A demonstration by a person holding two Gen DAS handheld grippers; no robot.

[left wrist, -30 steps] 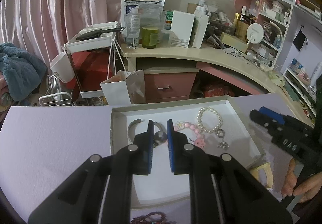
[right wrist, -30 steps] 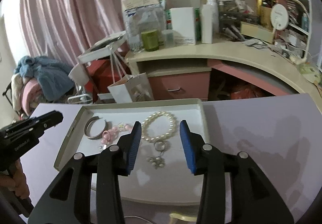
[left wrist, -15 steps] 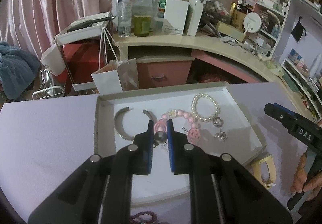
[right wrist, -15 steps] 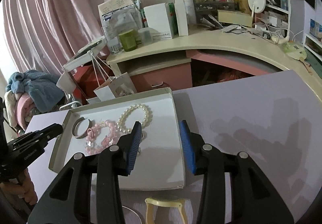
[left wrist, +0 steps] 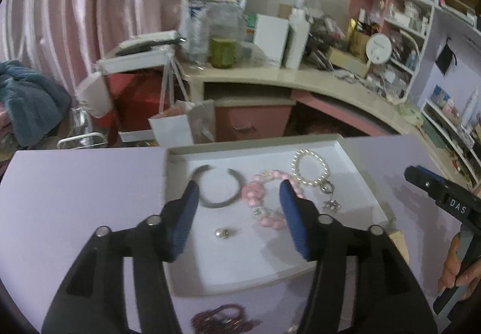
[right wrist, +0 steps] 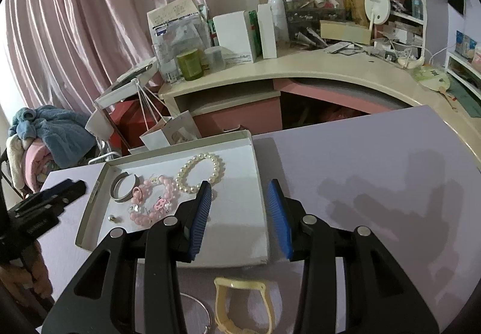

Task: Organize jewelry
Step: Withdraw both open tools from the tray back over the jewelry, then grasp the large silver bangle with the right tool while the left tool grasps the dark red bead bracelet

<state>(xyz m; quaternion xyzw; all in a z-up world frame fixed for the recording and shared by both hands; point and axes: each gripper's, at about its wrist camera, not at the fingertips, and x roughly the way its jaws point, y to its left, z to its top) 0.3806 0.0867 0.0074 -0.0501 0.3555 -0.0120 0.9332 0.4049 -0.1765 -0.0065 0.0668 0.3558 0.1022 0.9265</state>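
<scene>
The left hand-held gripper (left wrist: 239,198) had just been opening, and its jaws stood spread with nothing pinched between them. A small silver earring (left wrist: 222,232) lay loose on the white floor of the tray (left wrist: 177,244), in line with the gap between the jaws but clear of both pads. Beyond it in the tray lay a silver bangle (left wrist: 217,188), a pink bead bracelet (left wrist: 262,198) and a pearl bracelet (left wrist: 309,168), side by side from left to right.

The right hand-held gripper (right wrist: 239,207) hung over the tray's right-hand part, jaws parted about midway and holding nothing. What was left to sort lay nearer than the tray, on the lilac tabletop (right wrist: 375,168). A cream watch (right wrist: 245,308) sat just past the tray's near edge, almost straight below the right hand-held gripper, its strap running towards and away from the camera. A thin silver hoop (right wrist: 200,311) lay just to its left. A dark red bead bracelet (left wrist: 224,319) sat close under the left hand-held gripper, at the bottom edge of the left view.

By my reckoning the watch belonged to the right hand: it would have to pull back and dip, and close across the strap rather than along it. The dark beads were the left hand's nearer pick.
</scene>
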